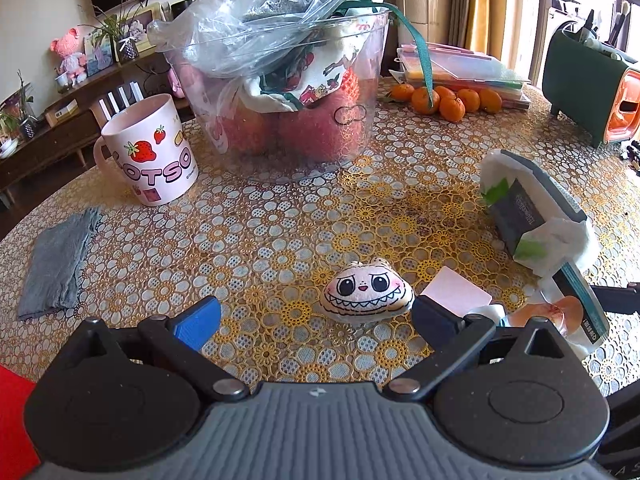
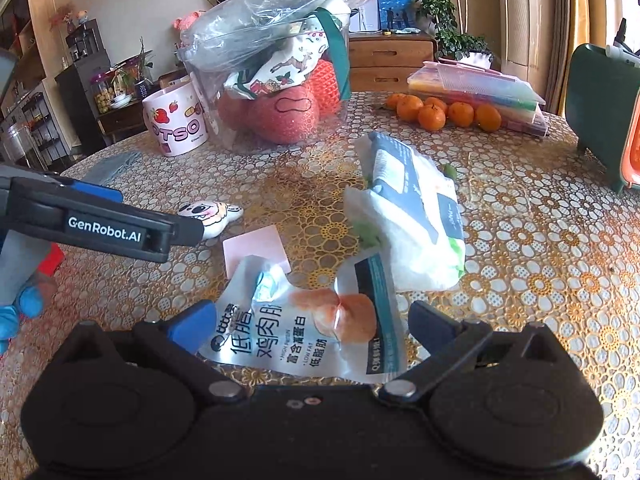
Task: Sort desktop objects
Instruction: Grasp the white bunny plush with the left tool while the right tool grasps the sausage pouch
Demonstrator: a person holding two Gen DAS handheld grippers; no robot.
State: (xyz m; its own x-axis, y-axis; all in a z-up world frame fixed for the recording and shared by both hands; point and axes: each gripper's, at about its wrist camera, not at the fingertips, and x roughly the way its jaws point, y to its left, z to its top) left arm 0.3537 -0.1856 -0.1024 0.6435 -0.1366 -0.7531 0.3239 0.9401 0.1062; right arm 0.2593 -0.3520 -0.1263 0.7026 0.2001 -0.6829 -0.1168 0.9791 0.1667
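A small white plush face with a toothy grin point(image 1: 366, 292) lies on the table just ahead of my left gripper point(image 1: 316, 322), which is open and empty, its fingers on either side of the toy and a little short of it. A pink square card point(image 1: 456, 290) lies right of the toy. My right gripper point(image 2: 308, 330) is open over a silvery snack packet point(image 2: 304, 332) that lies between its fingers. Beyond the packet sits a tissue pack point(image 2: 408, 208). The plush point(image 2: 212, 216) and pink card point(image 2: 256, 250) also show in the right wrist view, beside the left gripper's arm.
A clear bucket point(image 1: 280, 92) stuffed with bags and red fruit stands at the back, with a pink strawberry mug point(image 1: 150, 152) to its left. A grey cloth point(image 1: 56, 264) lies far left. Tangerines point(image 1: 444, 100), stacked folders point(image 1: 464, 68) and a green holder point(image 1: 588, 84) occupy the back right.
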